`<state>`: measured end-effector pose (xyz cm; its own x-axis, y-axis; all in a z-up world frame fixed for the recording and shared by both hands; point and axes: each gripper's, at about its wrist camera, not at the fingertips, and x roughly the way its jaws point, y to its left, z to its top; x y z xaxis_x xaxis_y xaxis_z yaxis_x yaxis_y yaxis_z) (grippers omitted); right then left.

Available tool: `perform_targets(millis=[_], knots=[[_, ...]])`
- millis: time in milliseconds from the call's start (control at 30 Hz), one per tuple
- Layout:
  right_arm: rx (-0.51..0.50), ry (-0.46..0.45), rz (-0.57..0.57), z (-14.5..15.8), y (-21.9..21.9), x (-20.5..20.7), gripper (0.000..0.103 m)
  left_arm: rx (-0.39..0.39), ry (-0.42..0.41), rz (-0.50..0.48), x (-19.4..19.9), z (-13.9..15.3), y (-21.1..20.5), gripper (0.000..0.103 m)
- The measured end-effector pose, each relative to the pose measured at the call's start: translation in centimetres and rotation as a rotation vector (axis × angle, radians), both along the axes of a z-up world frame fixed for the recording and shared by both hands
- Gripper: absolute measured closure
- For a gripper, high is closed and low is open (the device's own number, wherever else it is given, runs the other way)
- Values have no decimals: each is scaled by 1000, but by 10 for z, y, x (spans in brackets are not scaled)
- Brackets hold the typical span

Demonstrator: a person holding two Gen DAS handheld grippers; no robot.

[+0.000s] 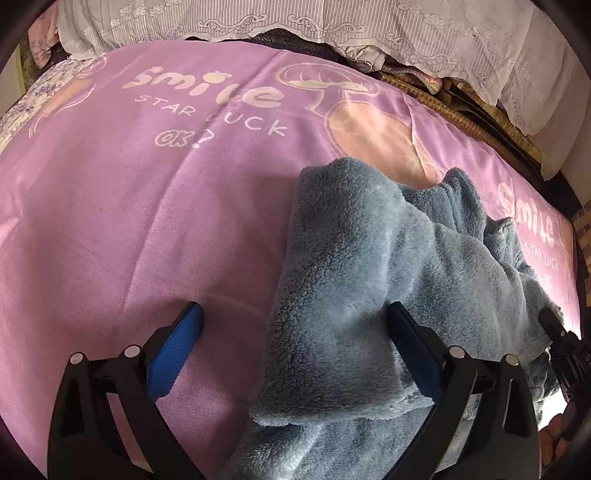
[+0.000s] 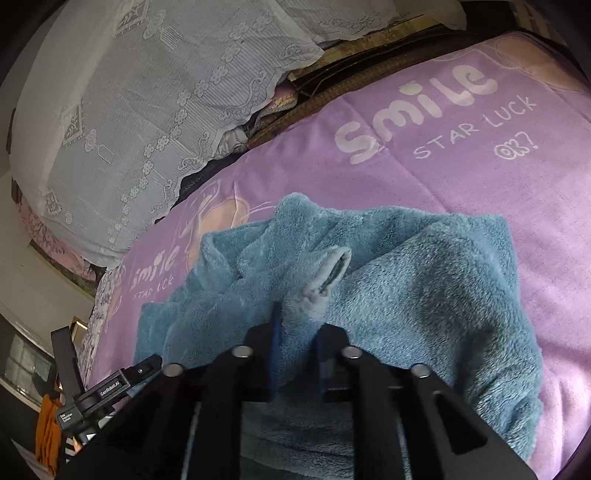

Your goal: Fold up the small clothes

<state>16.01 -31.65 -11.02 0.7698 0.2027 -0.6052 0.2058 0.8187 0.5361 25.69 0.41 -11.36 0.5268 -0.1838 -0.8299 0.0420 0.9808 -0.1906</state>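
A blue fleece garment [image 1: 351, 240] lies crumpled on a purple printed sheet [image 1: 129, 221]. My left gripper [image 1: 295, 317] stands wide open over the garment's near left edge. Its left finger is over bare sheet, its right finger is against the fleece, and neither pad presses. In the right wrist view my right gripper [image 2: 297, 325] is shut on a raised fold of the same garment [image 2: 424, 288], with a hemmed edge poking up just beyond the fingertips. The right gripper's body [image 1: 561, 343] shows at the left wrist view's right edge.
The purple sheet [image 2: 461, 166] spreads wide to the left of the garment. Bedding under a white lace cover [image 1: 295, 18] is piled along the far edge. A woven mat [image 1: 443, 107] shows at the far right. An orange cloth [image 2: 48, 428] hangs beyond the bed's edge.
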Motion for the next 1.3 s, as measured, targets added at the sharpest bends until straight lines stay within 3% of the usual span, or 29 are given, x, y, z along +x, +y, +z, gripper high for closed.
perform_targets(millis=[133, 200, 267, 333, 533, 667, 767, 867, 933, 967, 1000, 1067, 1233, 1300], knots=[[-59, -94, -48, 22, -4, -33, 93, 29, -57, -4, -8, 10, -2, 6], [-66, -53, -65, 12, -15, -38, 93, 54, -64, -2, -8, 11, -4, 6], [-1, 53, -68, -15, -29, -33, 91, 95, -24, -2, -3, 2, -6, 4], [65, 50, -67, -24, -36, -36, 92, 88, 26, -6, 3, -7, -5, 4], [-41, -82, -118, 24, -28, -61, 78, 72, -14, 25, -4, 8, 4, 4], [-67, -99, -21, 40, -10, -37, 73, 87, -96, -11, -5, 42, -10, 5], [-78, -58, 7, 30, -3, -11, 67, 141, -119, -48, 7, 53, -30, 5], [-69, 67, -3, -9, -10, 10, 63, 220, -92, -86, 24, 35, -50, 5], [-43, 54, 5, -24, -17, 10, 70, 274, -23, -86, 37, 2, -55, 4], [-27, 52, 4, -21, -18, 10, 72, 240, -2, -93, 40, -10, -52, 4], [-33, 48, 4, -18, -17, 9, 71, 184, -3, -78, 40, -11, -45, 4], [-82, 34, -9, -11, -10, 3, 70, 148, 0, -70, 39, -2, -36, 4], [-199, -40, 59, 17, 20, -29, 55, 146, -80, -93, -1, 17, -26, 5], [-257, 17, 90, 7, 30, -33, 42, 185, -46, -101, -10, 6, -26, 4]])
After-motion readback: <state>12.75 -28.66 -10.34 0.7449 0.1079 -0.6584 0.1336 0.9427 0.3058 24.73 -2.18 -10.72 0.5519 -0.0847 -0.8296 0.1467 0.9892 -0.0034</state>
